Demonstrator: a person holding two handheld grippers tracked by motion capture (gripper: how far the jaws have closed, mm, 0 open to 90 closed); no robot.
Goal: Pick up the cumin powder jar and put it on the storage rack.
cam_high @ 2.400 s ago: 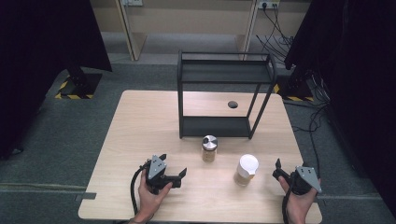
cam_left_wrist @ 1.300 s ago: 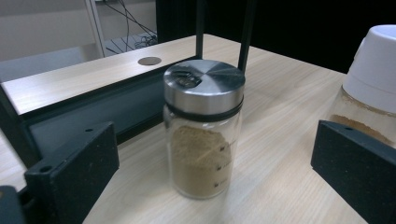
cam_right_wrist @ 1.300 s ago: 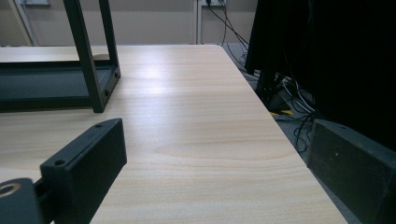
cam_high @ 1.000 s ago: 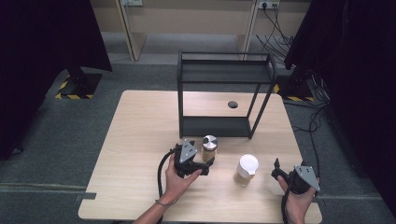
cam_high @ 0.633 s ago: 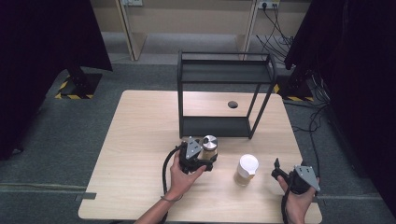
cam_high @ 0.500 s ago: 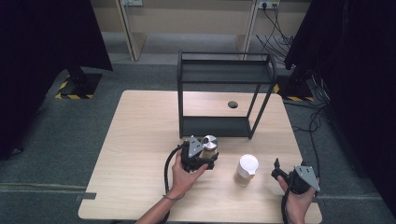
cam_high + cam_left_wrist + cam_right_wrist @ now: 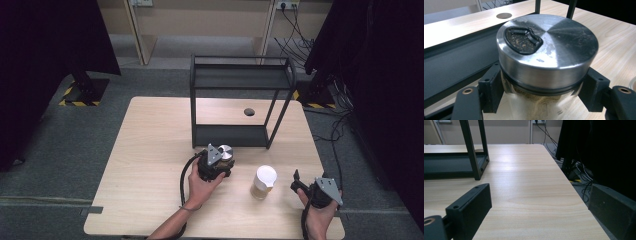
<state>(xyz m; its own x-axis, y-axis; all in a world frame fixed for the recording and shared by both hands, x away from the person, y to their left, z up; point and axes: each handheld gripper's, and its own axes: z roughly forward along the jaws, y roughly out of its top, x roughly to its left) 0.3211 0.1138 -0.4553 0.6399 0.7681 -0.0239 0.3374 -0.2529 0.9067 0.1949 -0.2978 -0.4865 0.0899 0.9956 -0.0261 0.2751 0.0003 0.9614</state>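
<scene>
We see the left gripper [image 7: 223,165] mid-table, its jaws just closed in and now clamped on the spice jar [image 7: 225,154], pads pressing the glass below its steel lid [image 7: 547,50] on both sides. The jar stands upright on the table [image 7: 150,150], just in front of the black rack [image 7: 240,100] and its bottom shelf. Further right we note a white-lidded cup [image 7: 263,182], apart from both grippers. Far right, near the table's edge, the right gripper [image 7: 296,181] has its jaws spread wide, nothing between them.
</scene>
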